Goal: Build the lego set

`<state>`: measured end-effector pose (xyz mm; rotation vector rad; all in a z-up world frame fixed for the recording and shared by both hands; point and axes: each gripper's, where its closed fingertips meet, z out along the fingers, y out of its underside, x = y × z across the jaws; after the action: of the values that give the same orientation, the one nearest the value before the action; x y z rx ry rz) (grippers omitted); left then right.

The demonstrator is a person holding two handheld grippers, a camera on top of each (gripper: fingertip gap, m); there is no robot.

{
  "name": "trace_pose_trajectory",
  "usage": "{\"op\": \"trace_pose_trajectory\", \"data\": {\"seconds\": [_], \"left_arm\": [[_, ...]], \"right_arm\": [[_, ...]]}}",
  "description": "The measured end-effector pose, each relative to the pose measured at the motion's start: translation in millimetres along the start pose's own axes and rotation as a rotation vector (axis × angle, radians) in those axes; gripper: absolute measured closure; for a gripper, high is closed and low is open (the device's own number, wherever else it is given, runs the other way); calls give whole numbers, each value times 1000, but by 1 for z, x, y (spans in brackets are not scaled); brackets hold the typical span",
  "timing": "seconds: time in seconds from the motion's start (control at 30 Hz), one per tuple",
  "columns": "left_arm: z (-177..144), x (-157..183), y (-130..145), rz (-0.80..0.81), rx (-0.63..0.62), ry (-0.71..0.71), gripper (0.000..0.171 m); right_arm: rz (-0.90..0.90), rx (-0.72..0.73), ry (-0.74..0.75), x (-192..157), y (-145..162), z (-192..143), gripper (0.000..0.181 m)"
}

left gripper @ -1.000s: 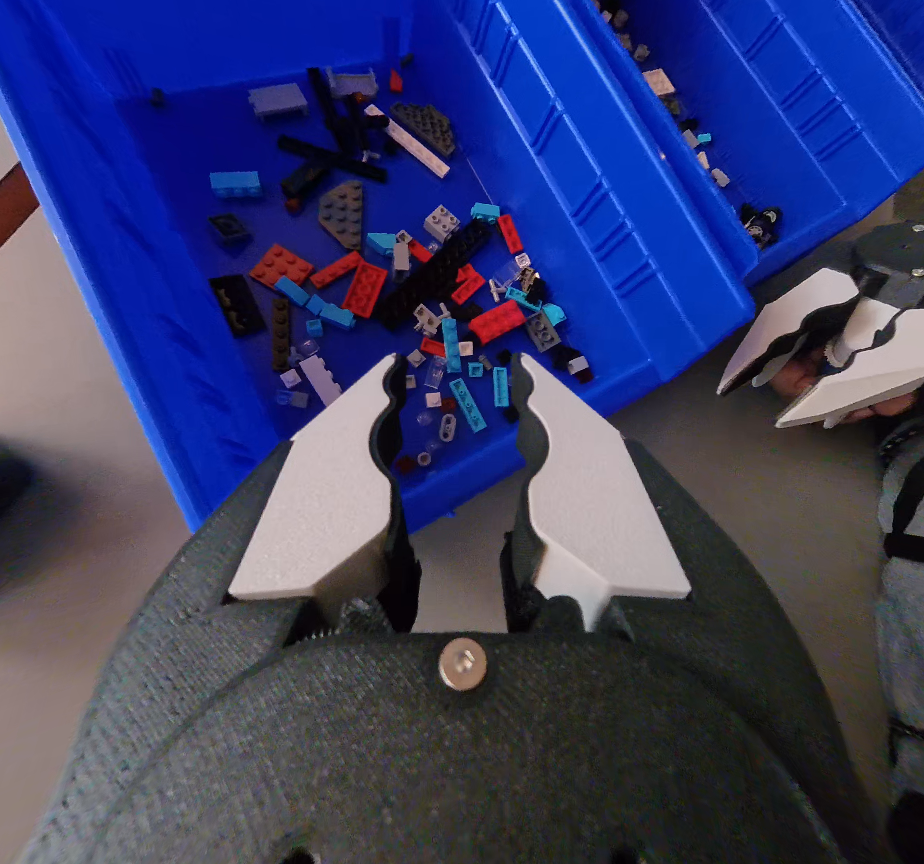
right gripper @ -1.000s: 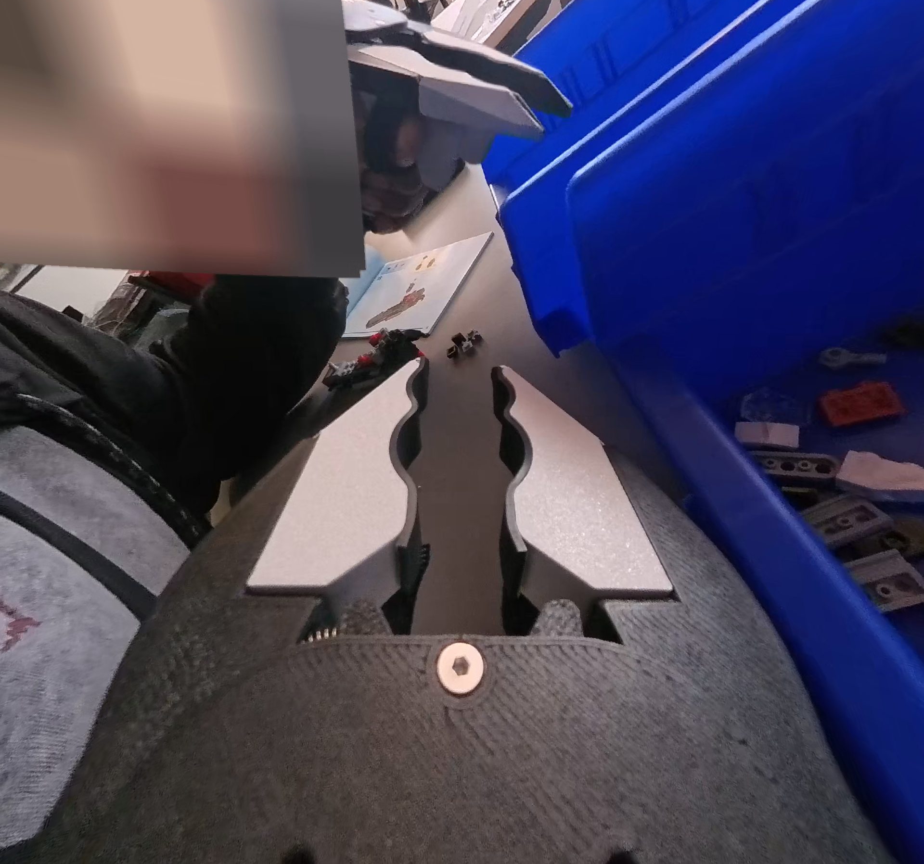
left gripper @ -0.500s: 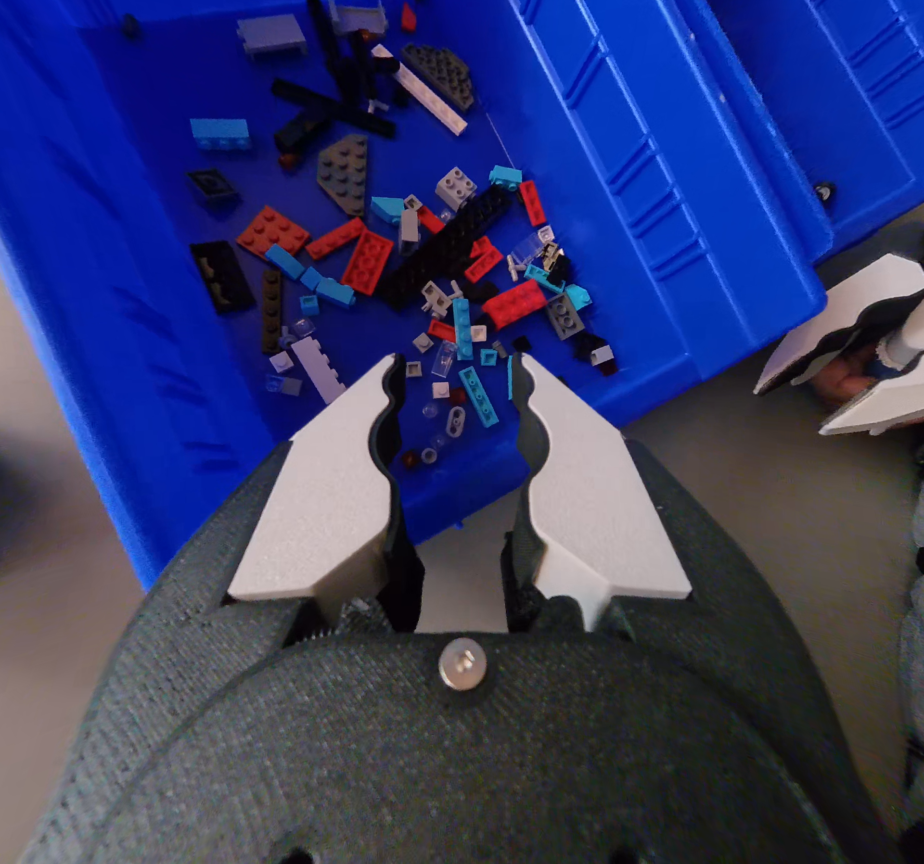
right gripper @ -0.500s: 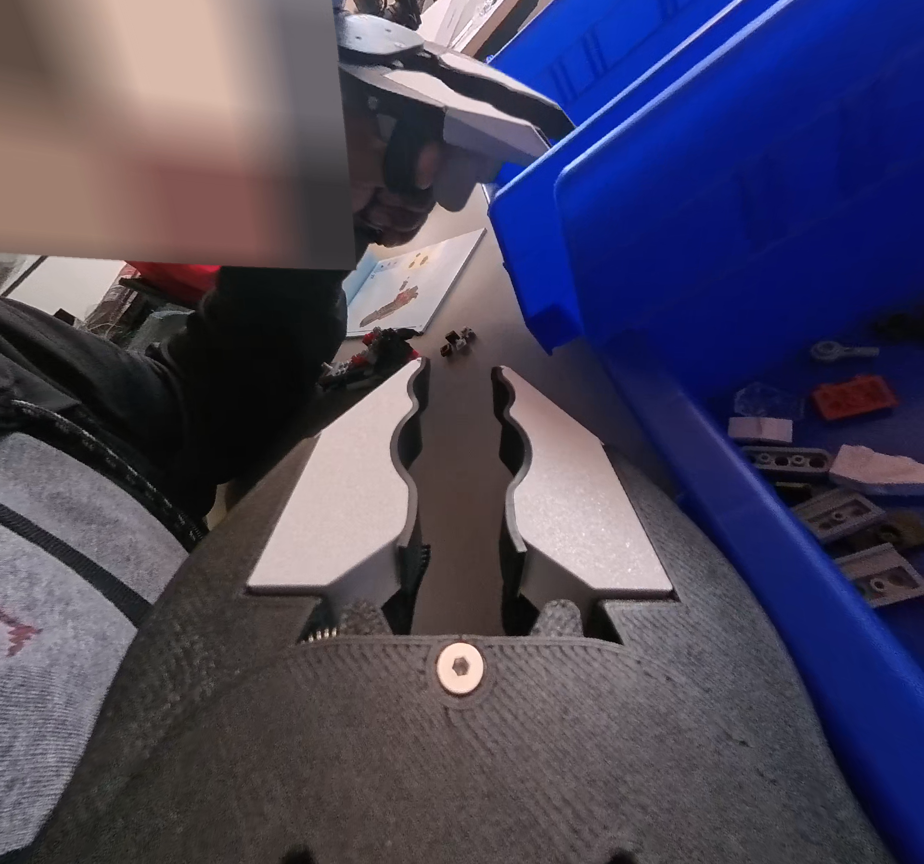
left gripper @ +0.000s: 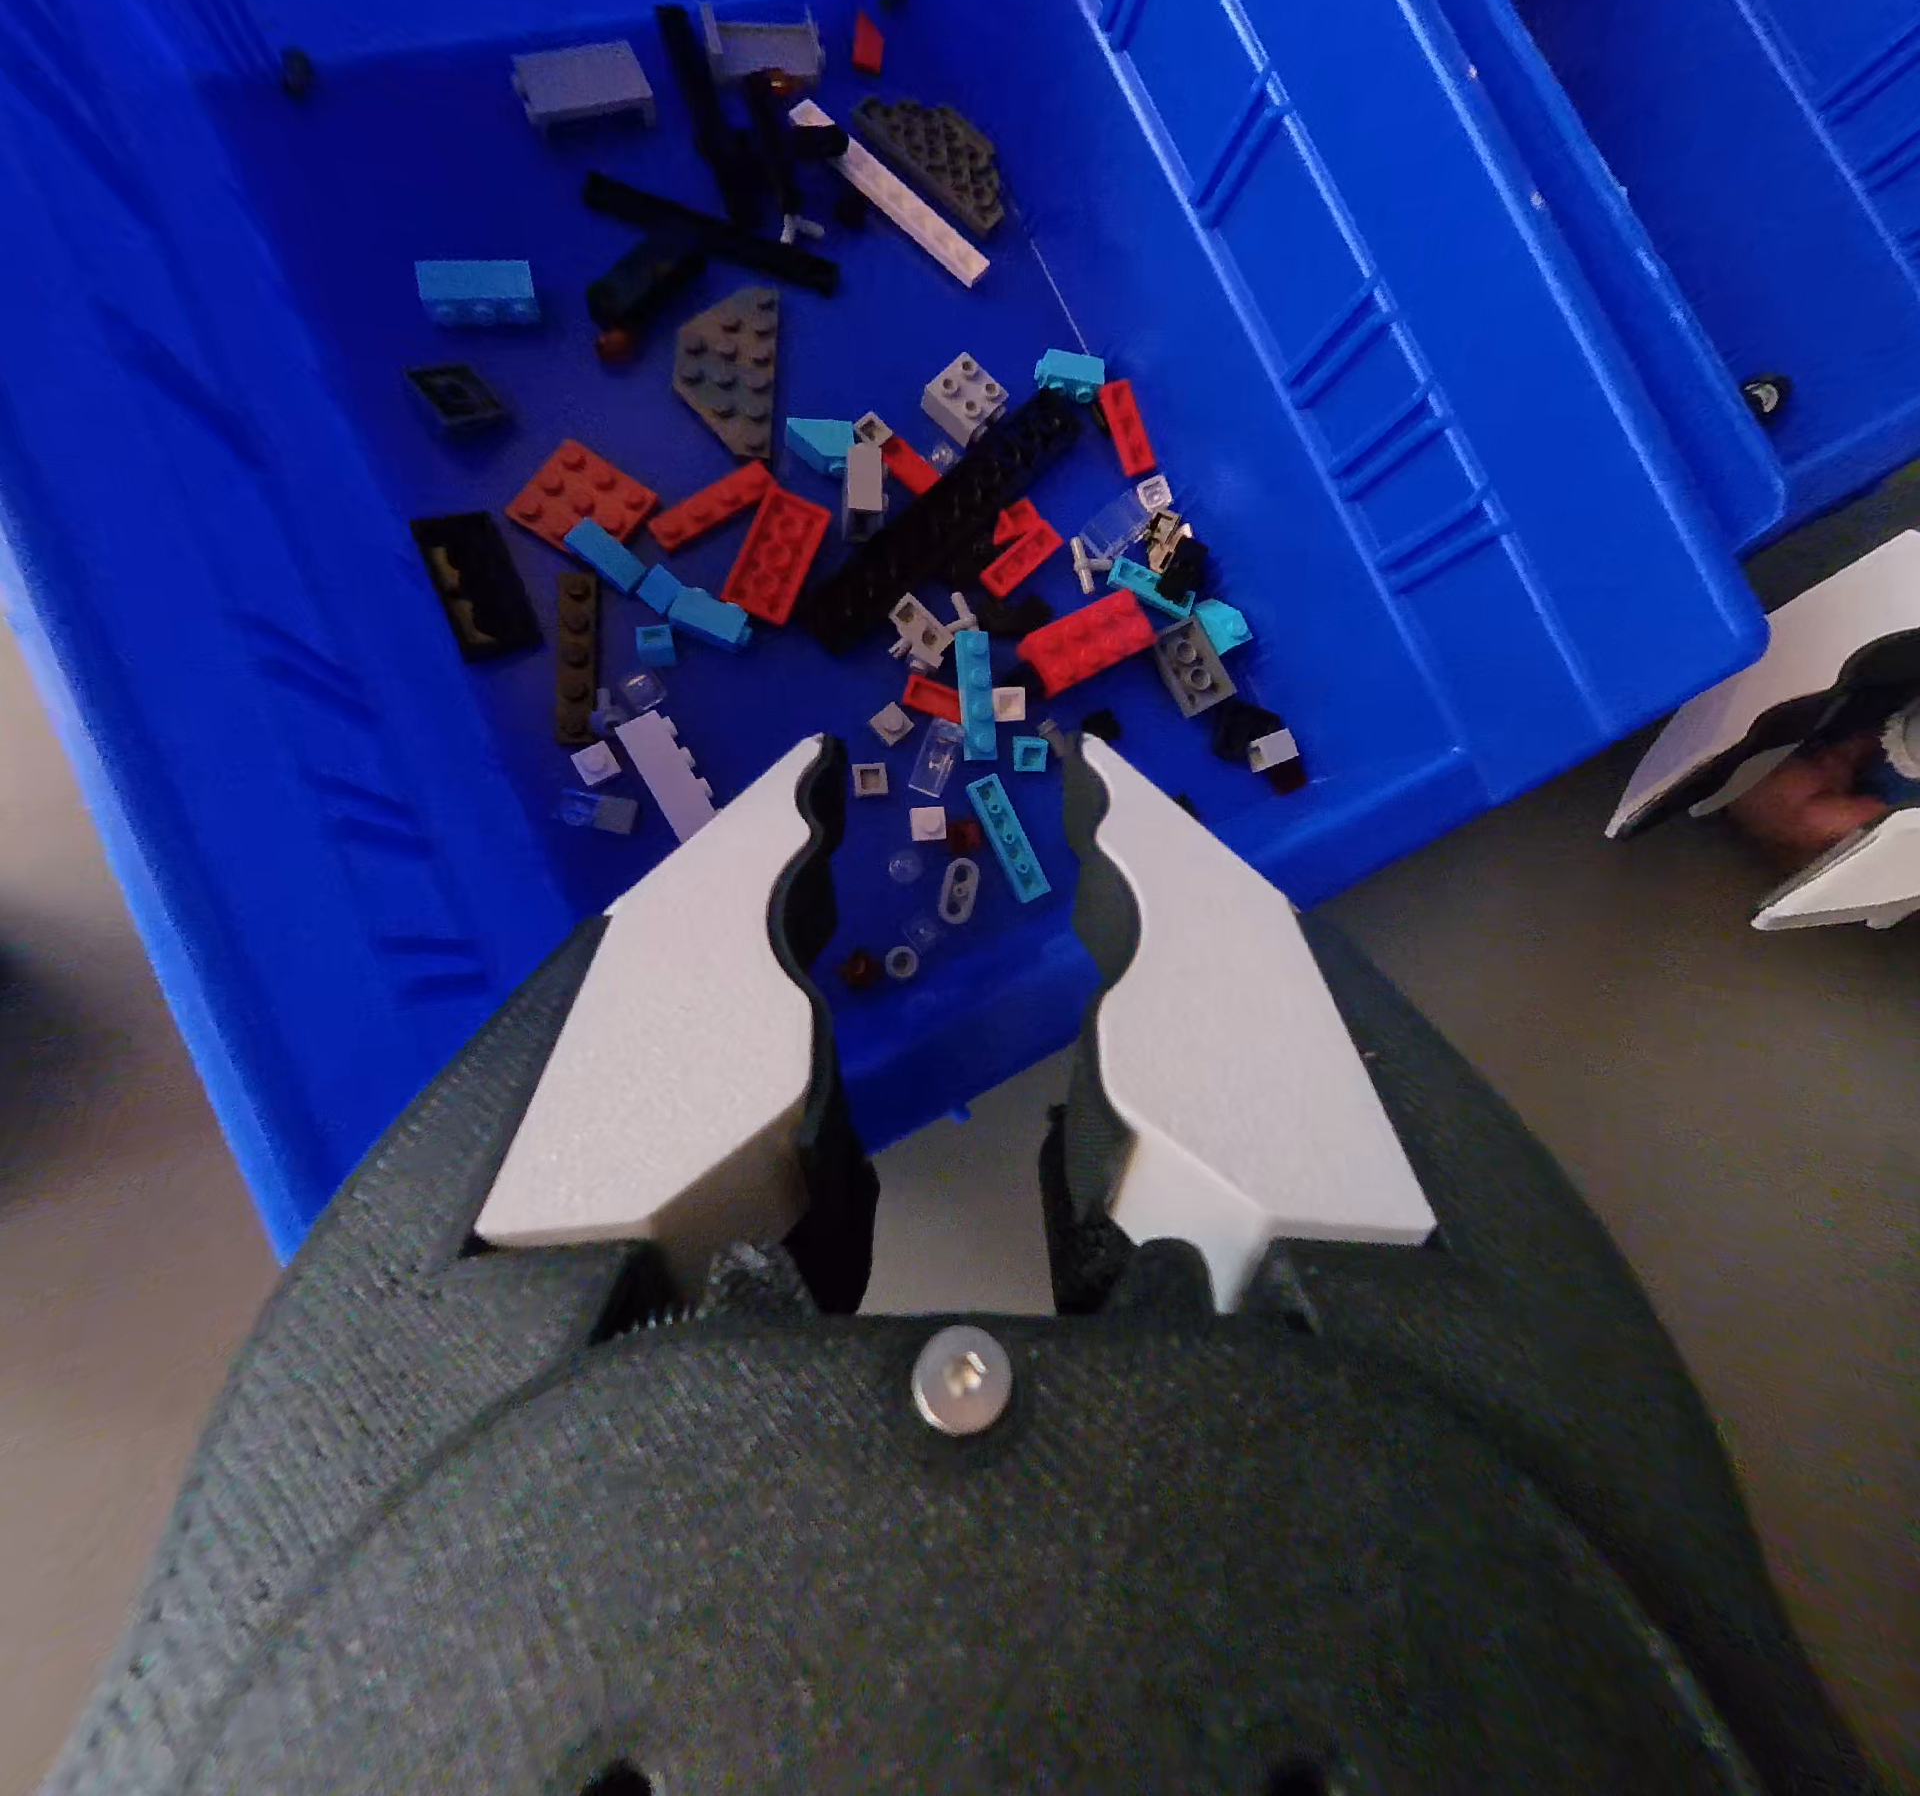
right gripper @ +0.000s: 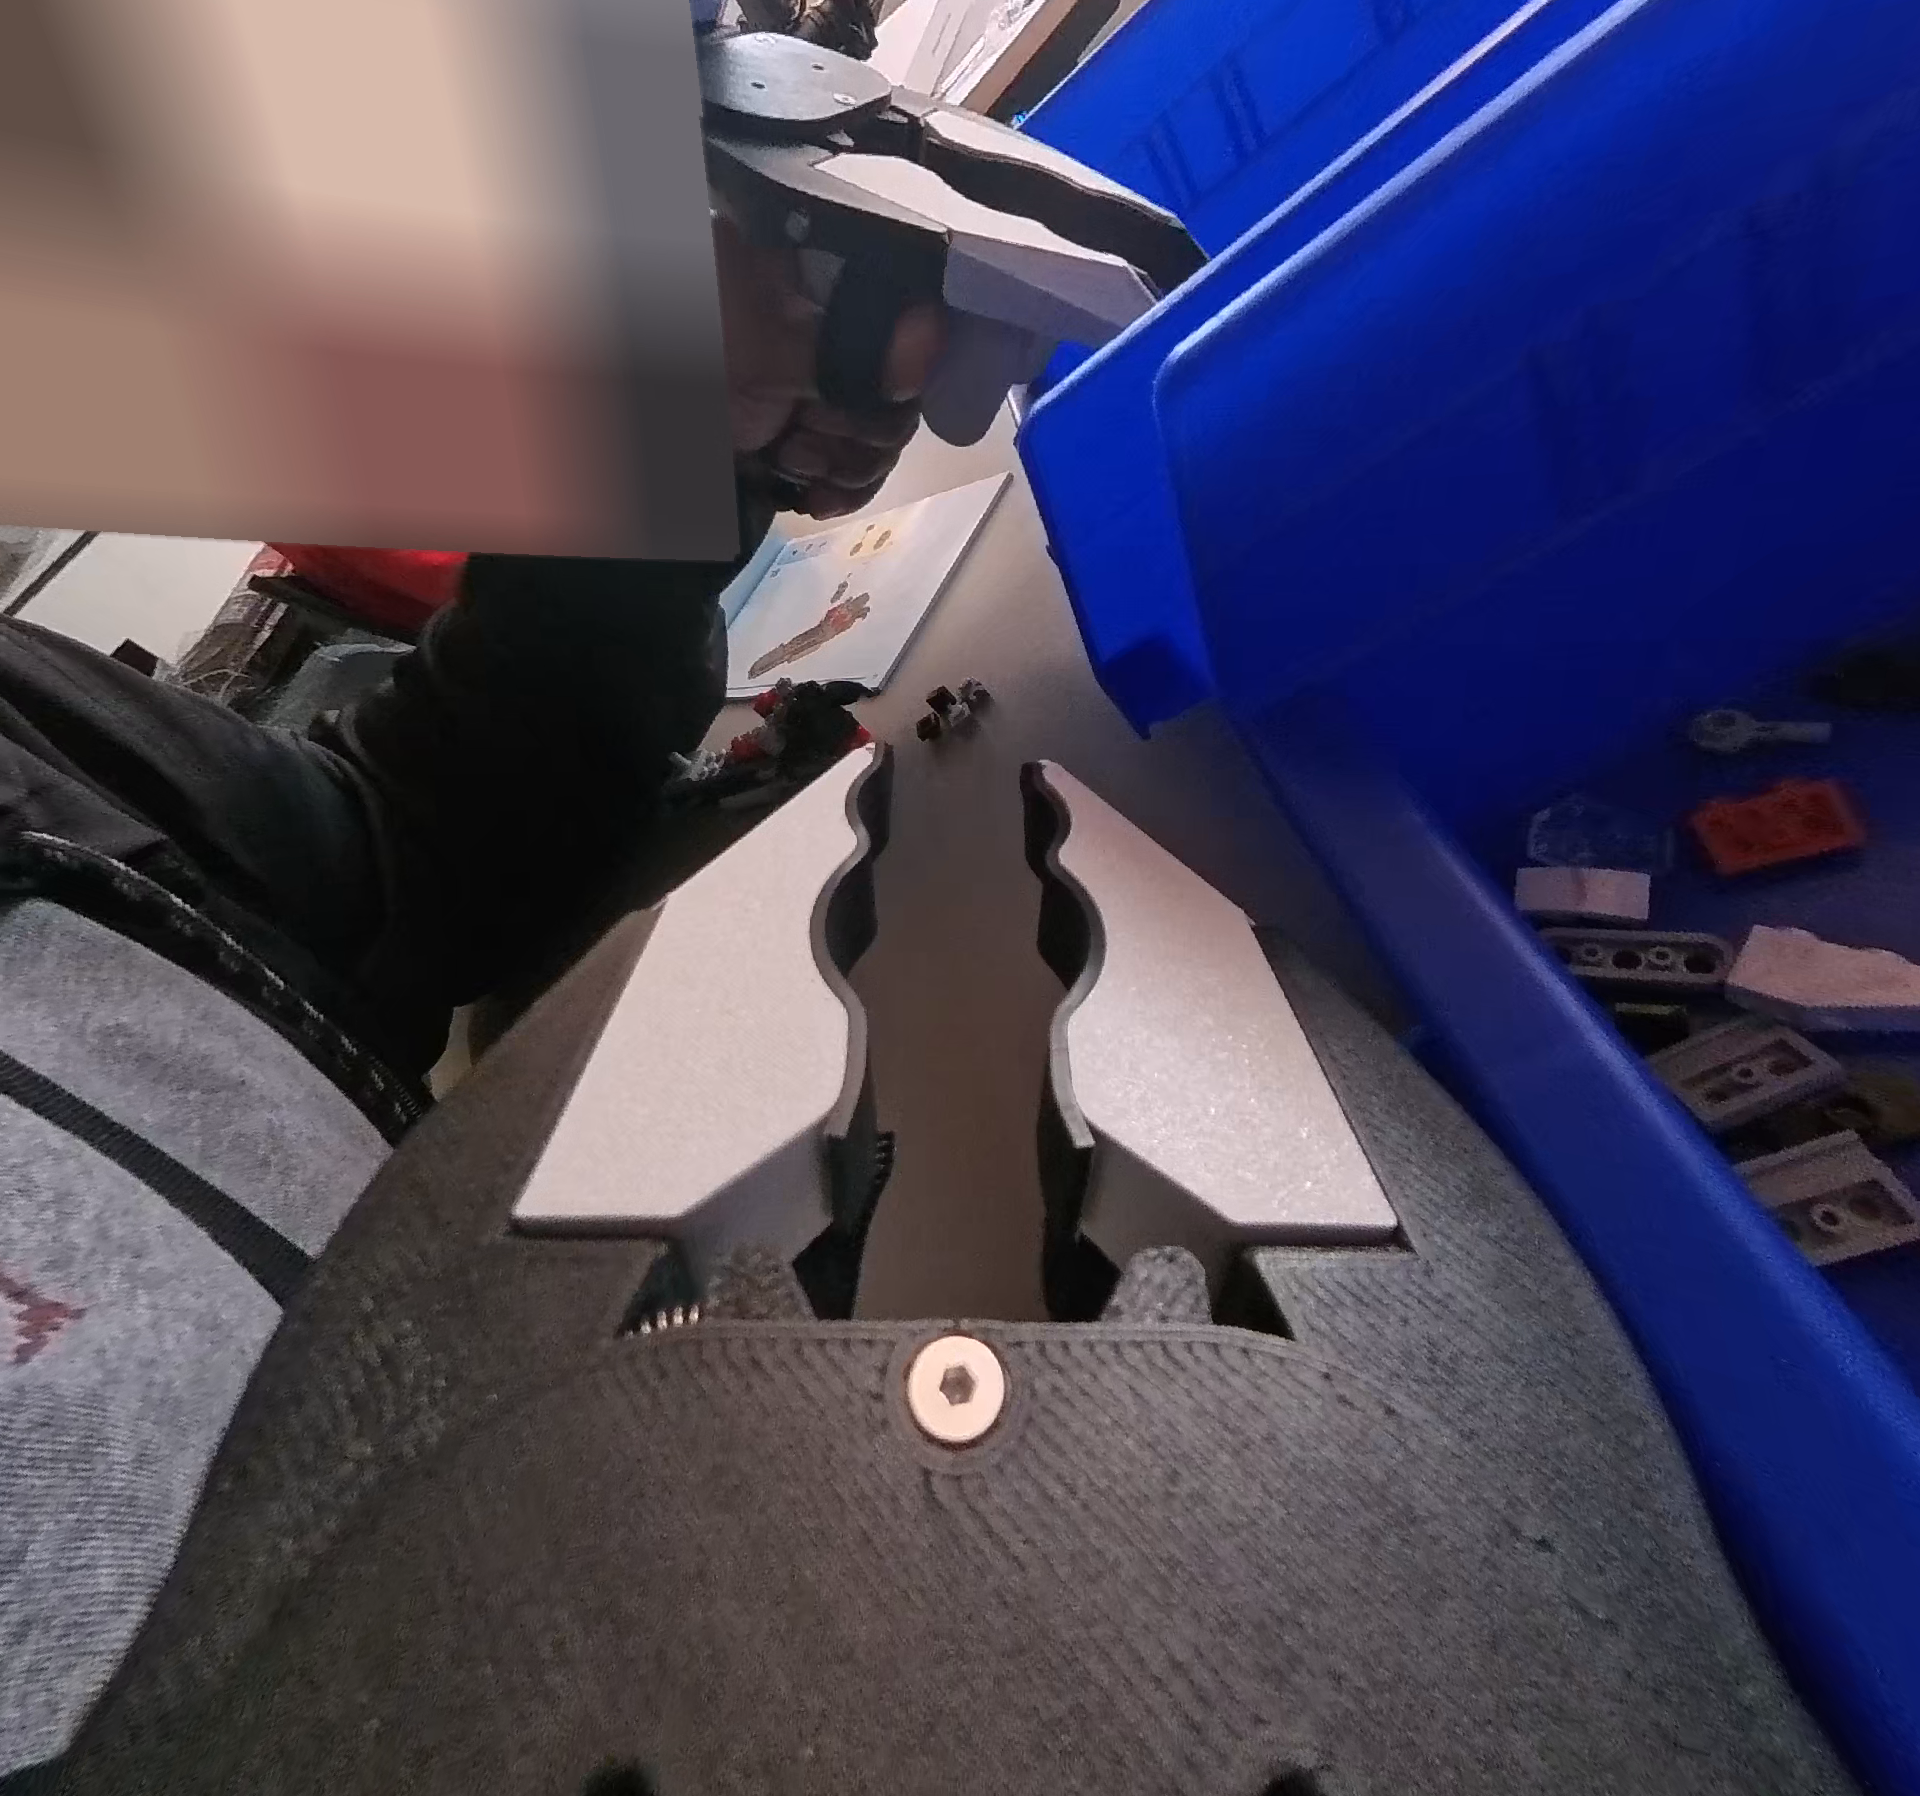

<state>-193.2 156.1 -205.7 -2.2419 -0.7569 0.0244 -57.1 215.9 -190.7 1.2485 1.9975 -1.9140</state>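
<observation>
My left gripper [left gripper: 951,759] is open and empty, held over the near end of a blue bin [left gripper: 1558,666] of loose lego pieces. Red [left gripper: 1086,643], teal [left gripper: 1006,837], black [left gripper: 935,531] and grey [left gripper: 964,398] pieces lie on the bin floor. My right gripper [right gripper: 956,770] is open and empty, low over the table beside another blue bin [right gripper: 1558,1102] holding grey pieces [right gripper: 1745,1071]. A partly built red and black model [right gripper: 790,723] and a small sub-assembly [right gripper: 951,702] sit on the table ahead of it. The right gripper also shows at the left wrist view's right edge [left gripper: 1808,759].
An open instruction booklet [right gripper: 862,583] lies on the grey table [left gripper: 1558,1071] beyond the model. A third blue bin [left gripper: 1714,136] stands to the right of the first. A person's dark sleeve [right gripper: 499,759] and hand holding the left gripper [right gripper: 987,219] are at the left.
My left gripper has moved forward and lower over the bin; the pieces look larger and nearer. The right gripper has barely moved.
</observation>
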Motion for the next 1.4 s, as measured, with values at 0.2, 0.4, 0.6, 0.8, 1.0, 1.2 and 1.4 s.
{"op": "trace_pose_trajectory", "data": {"seconds": [0.2, 0.4, 0.6, 0.8, 1.0, 1.2, 1.4], "left_arm": [[1, -1, 0, 5, -1, -11, 128], [1, -1, -2, -1, 10, -10, 128], [3, -5, -7, -10, 44, -24, 127], [7, -9, -12, -42, 89, -27, 127], [16, -6, -9, -70, 92, 11, 125], [18, -3, -11, -110, 114, 58, 126], [18, -4, -12, -122, 123, 47, 127]], "right_arm": [[-1, 1, -1, 0, 0, 0, 156], [-1, 1, -2, 0, 0, 0, 156], [-1, 1, -2, 0, 0, 0, 156], [1, 2, -3, 0, 0, 0, 156], [1, 3, -5, 0, 0, -1, 155], [1, 4, -5, 0, -1, -1, 155], [1, 4, -5, -1, -1, -1, 155]]}}
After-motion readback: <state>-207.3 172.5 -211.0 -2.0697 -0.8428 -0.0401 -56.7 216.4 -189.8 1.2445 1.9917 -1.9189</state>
